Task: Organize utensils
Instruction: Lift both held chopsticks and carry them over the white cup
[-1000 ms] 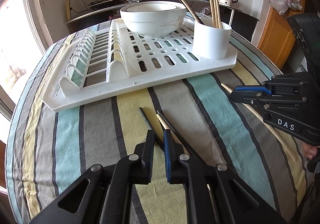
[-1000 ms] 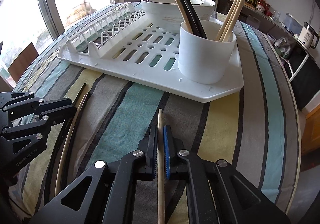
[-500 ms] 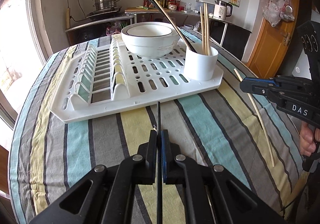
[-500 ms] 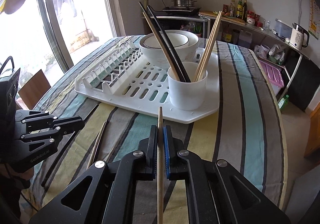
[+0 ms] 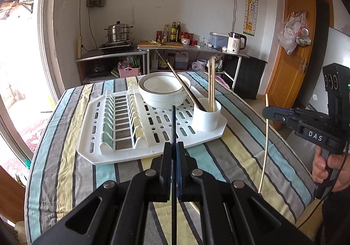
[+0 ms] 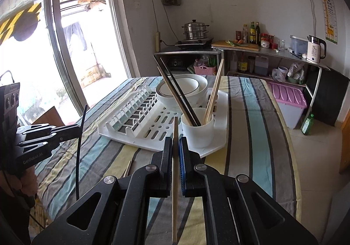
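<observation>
Nearest the left wrist camera, the left hand-held gripper [image 5: 174,153] is clamping a black chopstick [image 5: 173,126] between its jaws, the stick running straight ahead and lifted above the striped desk [image 5: 65,168]. In the right wrist view, the right hand-held gripper [image 6: 175,148] is gripping a pale wooden chopstick [image 6: 175,179] the same way, its tip pointing toward the white cup [image 6: 198,130]. Each tool is also showing up in the other's view (the left one at the left edge, the right one at the right edge), both being held up off the cloth.

On the cloth just below and left of the right hand-held gripper, another pale chopstick [image 6: 127,168] is lying loose, only partly in view.

Farther on, a white drying rack [image 5: 122,148] is sitting on the desk. The white cup is standing on the rack's near right corner, already holding two dark chopsticks [image 6: 179,100] leaning left and a pair of pale chopsticks [image 6: 213,94]. Just behind the cup, stacked white bowls [image 5: 163,91] are resting on the rack's slotted part, while the ribbed plate slots [image 5: 119,120] on the rack's left are holding nothing.

Beyond the desk, a kitchen shelf is carrying a steel steamer pot [image 5: 118,31], bottles [image 5: 174,31] and a white kettle [image 5: 235,42].
</observation>
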The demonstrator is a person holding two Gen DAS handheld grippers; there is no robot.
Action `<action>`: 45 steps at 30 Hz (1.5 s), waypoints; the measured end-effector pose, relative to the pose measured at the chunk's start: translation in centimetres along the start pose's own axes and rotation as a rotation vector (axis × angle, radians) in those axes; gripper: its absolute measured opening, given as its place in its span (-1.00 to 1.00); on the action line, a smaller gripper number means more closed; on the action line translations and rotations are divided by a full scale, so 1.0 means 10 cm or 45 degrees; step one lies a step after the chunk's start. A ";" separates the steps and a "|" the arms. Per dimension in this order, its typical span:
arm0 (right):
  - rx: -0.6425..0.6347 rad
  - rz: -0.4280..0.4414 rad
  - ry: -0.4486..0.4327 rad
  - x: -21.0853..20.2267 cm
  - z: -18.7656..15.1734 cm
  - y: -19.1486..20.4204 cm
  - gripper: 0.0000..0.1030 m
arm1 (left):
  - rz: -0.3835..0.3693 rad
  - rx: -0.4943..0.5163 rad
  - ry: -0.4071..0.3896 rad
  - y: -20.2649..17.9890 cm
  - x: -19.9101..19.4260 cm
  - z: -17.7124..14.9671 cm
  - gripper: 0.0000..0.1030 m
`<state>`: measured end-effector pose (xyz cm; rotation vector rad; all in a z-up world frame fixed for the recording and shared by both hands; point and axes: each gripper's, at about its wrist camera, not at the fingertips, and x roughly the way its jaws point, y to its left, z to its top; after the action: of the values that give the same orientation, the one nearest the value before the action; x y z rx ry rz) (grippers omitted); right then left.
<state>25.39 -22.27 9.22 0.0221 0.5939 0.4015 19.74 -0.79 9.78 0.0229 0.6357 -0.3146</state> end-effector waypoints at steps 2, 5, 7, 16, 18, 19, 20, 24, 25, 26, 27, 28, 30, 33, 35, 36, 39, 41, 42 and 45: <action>-0.003 0.000 -0.014 -0.04 0.00 0.02 -0.89 | -0.008 -0.002 -0.018 -0.01 -0.06 -0.01 -0.92; -0.005 0.004 -0.031 -0.10 -0.02 0.04 -0.89 | -0.031 -0.012 -0.037 -0.01 -0.15 -0.03 -0.93; -0.005 0.004 -0.040 -0.13 -0.03 0.04 -0.88 | -0.039 -0.015 -0.049 -0.01 -0.20 -0.04 -0.93; 0.001 0.002 -0.067 -0.23 -0.02 0.05 -0.89 | -0.049 -0.029 -0.101 0.02 -0.41 -0.03 -0.93; 0.000 0.001 -0.078 -0.25 0.00 0.05 -0.89 | -0.048 -0.026 -0.112 0.02 -0.44 0.00 -0.94; 0.001 0.001 -0.083 -0.27 0.01 0.05 -0.89 | -0.049 -0.024 -0.117 0.01 -0.45 0.01 -0.94; 0.000 0.000 -0.088 -0.27 0.02 0.05 -0.89 | -0.050 -0.023 -0.121 0.00 -0.45 0.03 -1.00; -0.005 -0.010 -0.100 -0.28 0.08 0.04 -0.89 | -0.054 -0.022 -0.143 -0.01 -0.47 0.10 -1.00; -0.005 -0.012 -0.103 -0.28 0.09 0.04 -0.89 | -0.055 -0.023 -0.148 -0.01 -0.46 0.12 -1.00; -0.006 -0.013 -0.103 -0.28 0.09 0.04 -0.89 | -0.058 -0.020 -0.149 0.00 -0.46 0.13 -1.00; -0.006 -0.015 -0.104 -0.28 0.10 0.04 -0.89 | -0.057 -0.020 -0.148 0.00 -0.44 0.14 -1.00; -0.005 -0.015 -0.103 -0.27 0.09 0.04 -0.89 | -0.057 -0.023 -0.144 0.01 -0.43 0.14 -1.00; -0.003 -0.014 -0.098 -0.26 0.09 0.03 -0.89 | -0.055 -0.032 -0.131 0.03 -0.38 0.13 -1.00; -0.002 -0.014 -0.091 -0.24 0.08 0.03 -0.89 | -0.055 -0.040 -0.089 0.05 -0.27 0.11 -1.00; -0.004 -0.010 -0.083 -0.22 0.08 0.03 -0.89 | -0.065 -0.051 -0.054 0.06 -0.17 0.08 -1.00; -0.007 -0.009 -0.081 -0.20 0.07 0.04 -0.89 | -0.071 -0.064 -0.031 0.08 -0.10 0.07 -1.00; -0.012 -0.003 -0.072 -0.17 0.07 0.04 -0.89 | -0.051 -0.131 0.018 0.18 0.11 0.06 -0.99; -0.018 -0.002 -0.066 -0.15 0.08 0.04 -0.89 | -0.054 -0.174 0.071 0.24 0.27 0.06 -0.96; -0.019 -0.003 -0.063 -0.14 0.08 0.04 -0.89 | -0.048 -0.182 0.092 0.26 0.34 0.06 -0.95; -0.014 0.000 -0.056 -0.09 0.08 0.01 -0.89 | -0.052 -0.187 0.147 0.26 0.54 0.06 -0.75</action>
<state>25.09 -22.43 10.34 0.0200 0.5484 0.4033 24.96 0.09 6.84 -0.1135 0.7730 -0.3066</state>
